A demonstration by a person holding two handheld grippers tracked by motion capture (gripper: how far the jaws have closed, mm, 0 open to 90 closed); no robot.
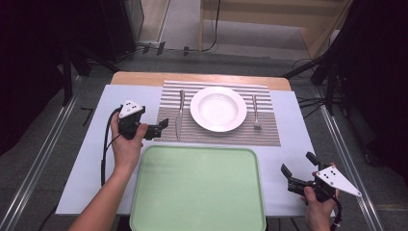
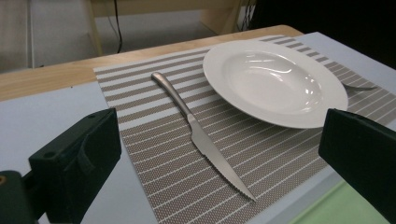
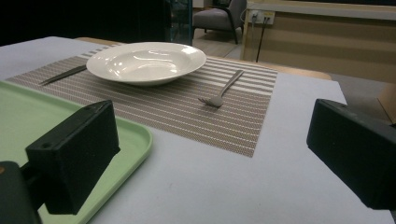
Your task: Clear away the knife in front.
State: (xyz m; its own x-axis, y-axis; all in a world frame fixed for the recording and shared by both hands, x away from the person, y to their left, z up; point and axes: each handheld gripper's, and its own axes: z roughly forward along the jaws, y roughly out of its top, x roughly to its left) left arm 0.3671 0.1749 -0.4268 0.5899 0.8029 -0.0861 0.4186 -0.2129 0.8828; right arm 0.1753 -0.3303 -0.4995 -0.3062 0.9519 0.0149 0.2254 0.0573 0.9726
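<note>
The left gripper hovers with jaws spread wide, the knife lying flat on the striped mat just ahead of it and between its jaws' line, beside the plate. Thin, stiff, slick steel lying flush on the weave, it looks light but hard to get under, so the thicker handle is probably the best hold. The right gripper, also wide open, waits beside the green tray, the fork well ahead, on a pale sheet over a wooden table in a dim room.
</note>
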